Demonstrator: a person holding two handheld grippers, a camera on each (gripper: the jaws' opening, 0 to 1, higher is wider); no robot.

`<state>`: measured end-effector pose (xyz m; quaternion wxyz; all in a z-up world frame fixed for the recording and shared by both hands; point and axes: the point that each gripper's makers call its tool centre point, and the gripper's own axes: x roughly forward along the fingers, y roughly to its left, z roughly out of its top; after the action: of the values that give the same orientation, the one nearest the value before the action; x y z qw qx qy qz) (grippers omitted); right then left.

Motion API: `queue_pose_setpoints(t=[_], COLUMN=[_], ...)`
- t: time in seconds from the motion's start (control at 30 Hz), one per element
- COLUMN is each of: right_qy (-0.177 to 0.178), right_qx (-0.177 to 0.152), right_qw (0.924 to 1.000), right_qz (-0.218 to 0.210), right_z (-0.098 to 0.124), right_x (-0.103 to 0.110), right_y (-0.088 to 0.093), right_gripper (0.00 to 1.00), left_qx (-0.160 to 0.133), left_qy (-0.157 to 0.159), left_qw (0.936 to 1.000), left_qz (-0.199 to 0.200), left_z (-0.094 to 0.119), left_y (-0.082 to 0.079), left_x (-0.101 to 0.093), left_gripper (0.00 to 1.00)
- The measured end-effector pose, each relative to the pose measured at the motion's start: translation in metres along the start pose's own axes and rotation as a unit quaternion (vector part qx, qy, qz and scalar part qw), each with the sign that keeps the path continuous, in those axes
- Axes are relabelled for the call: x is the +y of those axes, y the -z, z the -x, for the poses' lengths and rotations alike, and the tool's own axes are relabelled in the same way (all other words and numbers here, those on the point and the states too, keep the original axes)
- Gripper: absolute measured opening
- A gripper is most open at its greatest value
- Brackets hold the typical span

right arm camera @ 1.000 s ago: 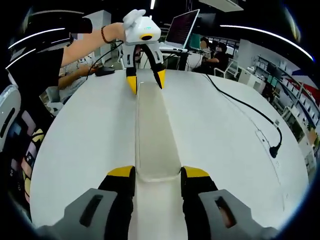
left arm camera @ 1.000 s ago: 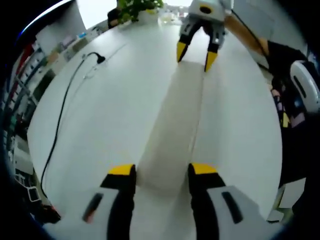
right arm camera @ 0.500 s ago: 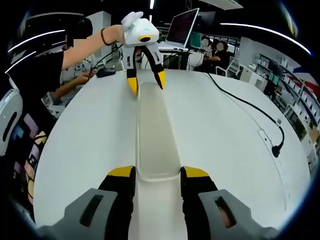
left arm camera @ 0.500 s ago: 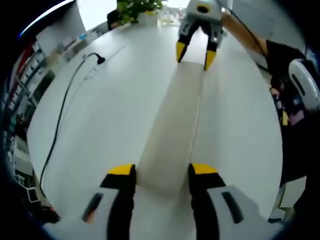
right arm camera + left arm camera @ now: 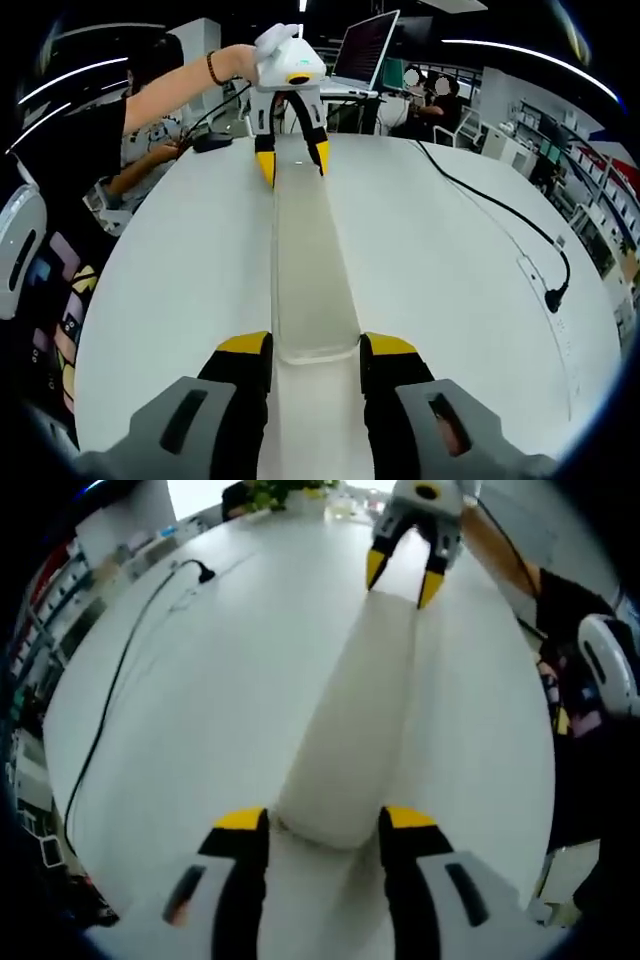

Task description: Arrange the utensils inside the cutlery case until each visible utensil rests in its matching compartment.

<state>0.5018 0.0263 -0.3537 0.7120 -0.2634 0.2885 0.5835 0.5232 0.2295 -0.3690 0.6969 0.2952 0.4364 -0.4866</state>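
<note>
1. A long, narrow, translucent frosted plastic cutlery case (image 5: 308, 270) lies on the round white worktop (image 5: 450, 280), running lengthwise from one gripper to the other. Rounded corners, thin raised rim, milky and slightly see-through.
2. In the right gripper view the inside of the case looks bare; no dividers or utensils can be made out. In the left gripper view the case (image 5: 355, 735) reads as a plain pale strip, too washed out to show any detail.
3. Left gripper (image 5: 313, 820): yellow-tipped black jaws set narrow, one on each side of the near end of the case, closed against its sides. The same gripper (image 5: 291, 158) appears at the far end in the right gripper view, held by a person's hand (image 5: 262, 45).
4. Right gripper (image 5: 308, 345): yellow-tipped jaws narrow, clasping the opposite end of the case. It appears far off in the left gripper view (image 5: 402, 575), astride that end.
5. A black cable with plug (image 5: 520, 235) trails across the right of the worktop, well apart from the case.
6. An open laptop (image 5: 362, 55) stands beyond the far edge.
</note>
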Motion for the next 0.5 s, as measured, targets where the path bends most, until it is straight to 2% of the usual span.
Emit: queue_pose_setpoints(t=[0.17,0.5], right_qy=[-0.001,-0.004], right_qx=[0.013,0.021], right_qw=[0.9999,0.9998], right_qz=[0.004,-0.003], right_z=[-0.0025,-0.0024], right_x=[-0.0003,-0.0008], right_y=[-0.0020,-0.0075], right_gripper=[0.35,0.34], left_qx=[-0.005,-0.047], left_qy=[0.009,0.026], left_qw=[0.9999,0.9985], left_qz=[-0.004,0.006], left_z=[-0.0002,-0.0013], left_y=[0.0006,0.0020], left_x=[-0.0002,-0.0016], left_gripper=[0.47,0.47])
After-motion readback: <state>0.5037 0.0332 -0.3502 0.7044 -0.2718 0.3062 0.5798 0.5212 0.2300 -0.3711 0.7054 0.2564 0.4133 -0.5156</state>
